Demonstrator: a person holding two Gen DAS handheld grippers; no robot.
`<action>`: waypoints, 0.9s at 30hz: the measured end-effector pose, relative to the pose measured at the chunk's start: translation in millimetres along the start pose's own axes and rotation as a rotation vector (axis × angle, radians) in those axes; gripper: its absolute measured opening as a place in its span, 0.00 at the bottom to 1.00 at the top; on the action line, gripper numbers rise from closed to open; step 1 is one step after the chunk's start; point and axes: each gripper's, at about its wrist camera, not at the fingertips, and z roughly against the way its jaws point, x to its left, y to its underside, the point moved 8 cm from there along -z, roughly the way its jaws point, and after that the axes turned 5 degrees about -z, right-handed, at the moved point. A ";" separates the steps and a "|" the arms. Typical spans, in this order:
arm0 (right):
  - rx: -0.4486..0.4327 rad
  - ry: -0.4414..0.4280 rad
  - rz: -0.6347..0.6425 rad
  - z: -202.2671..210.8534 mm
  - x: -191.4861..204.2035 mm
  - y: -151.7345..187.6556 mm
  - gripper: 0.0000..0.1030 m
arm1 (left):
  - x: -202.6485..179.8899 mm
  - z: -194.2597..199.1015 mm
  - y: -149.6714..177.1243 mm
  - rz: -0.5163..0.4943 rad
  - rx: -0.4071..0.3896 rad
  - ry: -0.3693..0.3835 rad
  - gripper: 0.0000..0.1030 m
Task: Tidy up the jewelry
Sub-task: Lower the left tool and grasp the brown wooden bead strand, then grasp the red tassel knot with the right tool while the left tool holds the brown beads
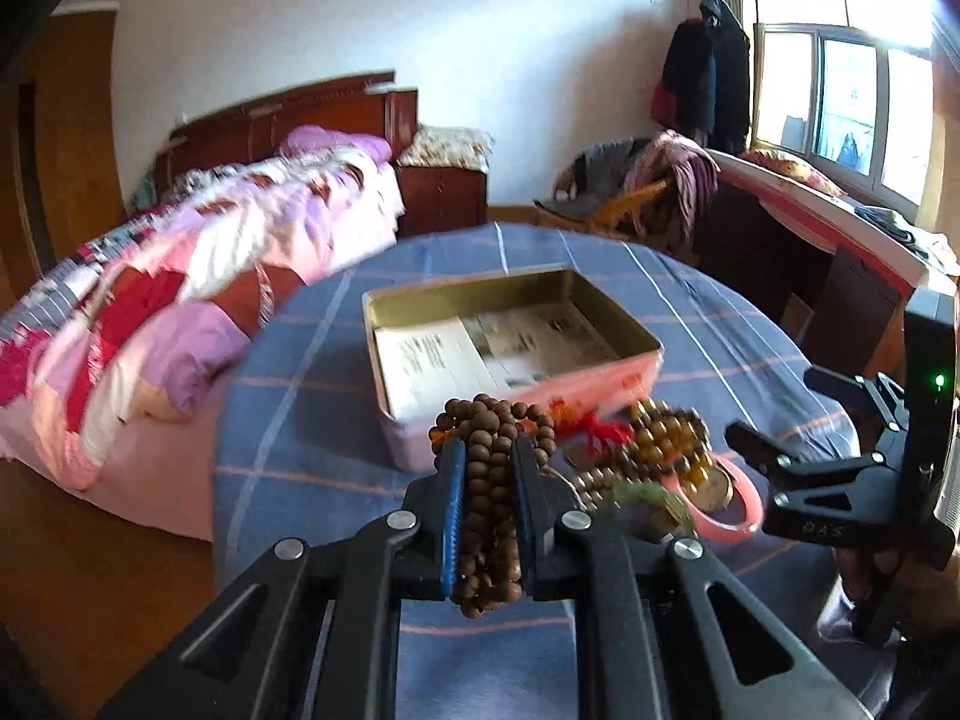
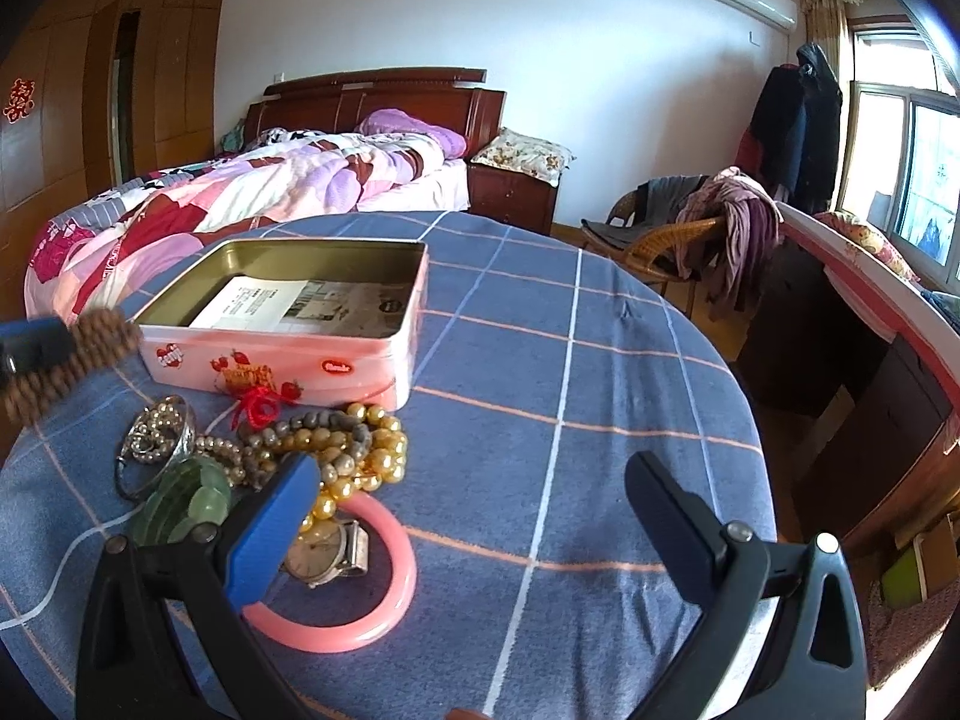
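Pink tin [image 2: 312, 360], its logos unreadable, holds printed paper [image 2: 300, 303]; left gripper [image 1: 487, 462] clamps brown wooden beads [image 1: 486, 498], right gripper [image 2: 474, 486] gapes wide, holding nothing.

The jewelry pile [image 2: 288, 456] and pink tin [image 2: 312, 354] are crowding the tablecloth's [image 2: 600, 360] left side, while its right half is lying bare.

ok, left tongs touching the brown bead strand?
Touching. The left wrist view shows the left tongs shut on the brown bead strand, beads pinched between both fingers, no gap visible.
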 end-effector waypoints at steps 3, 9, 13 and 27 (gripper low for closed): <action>0.012 -0.017 -0.005 -3.1 -2.7 -1.8 0.95 | 8.4 -0.5 -4.1 0.005 -0.011 -0.028 0.14; 0.075 -0.070 -0.046 -14.6 -7.8 -4.0 0.79 | 13.7 -12.1 -5.7 0.004 -0.002 -0.026 0.14; 0.105 -0.092 -0.044 -19.9 1.0 -5.3 0.71 | 13.0 -21.2 -4.6 -0.007 0.008 -0.024 0.14; 0.219 -0.236 0.193 -43.8 85.7 -7.6 0.52 | 32.6 -28.1 -2.5 0.034 0.006 -0.053 0.14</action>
